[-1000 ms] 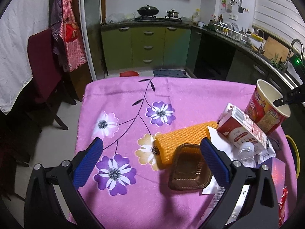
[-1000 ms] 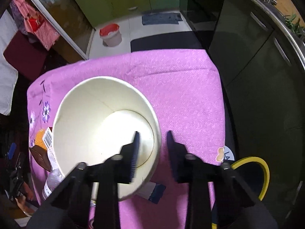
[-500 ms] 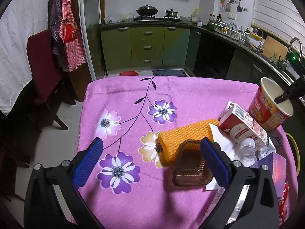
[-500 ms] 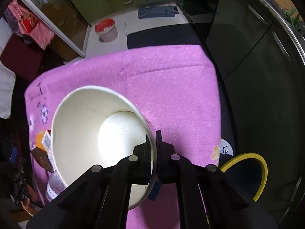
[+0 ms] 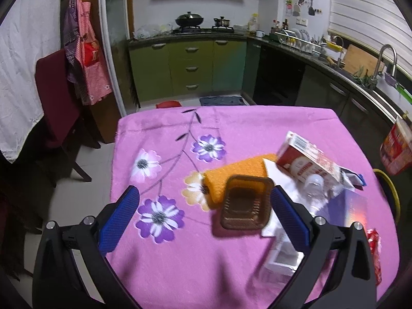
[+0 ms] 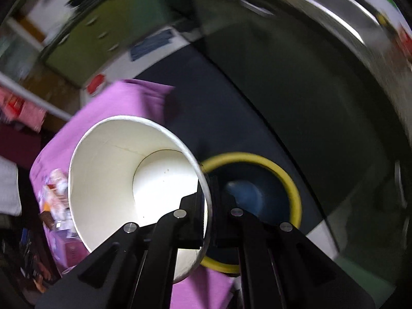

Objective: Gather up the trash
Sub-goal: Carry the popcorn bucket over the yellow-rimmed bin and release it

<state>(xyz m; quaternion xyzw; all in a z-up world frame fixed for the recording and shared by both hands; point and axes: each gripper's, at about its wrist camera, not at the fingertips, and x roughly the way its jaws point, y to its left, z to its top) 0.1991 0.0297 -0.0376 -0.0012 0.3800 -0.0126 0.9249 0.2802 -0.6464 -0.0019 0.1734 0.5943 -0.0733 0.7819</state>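
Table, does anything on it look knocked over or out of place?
Yes. The red carton lies on its side, leaning over a toppled clear bottle, in a pile at the table's right side. A brown tray sits tilted, half on an orange sponge. No spill shows.

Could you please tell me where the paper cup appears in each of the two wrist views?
Left wrist: the paper cup is at the far right edge, past the table's side, blurred.
Right wrist: it fills the lower left centre, its rim pinched by the right tongs.
Shared landmark: the yellow-rimmed bin beside the table.
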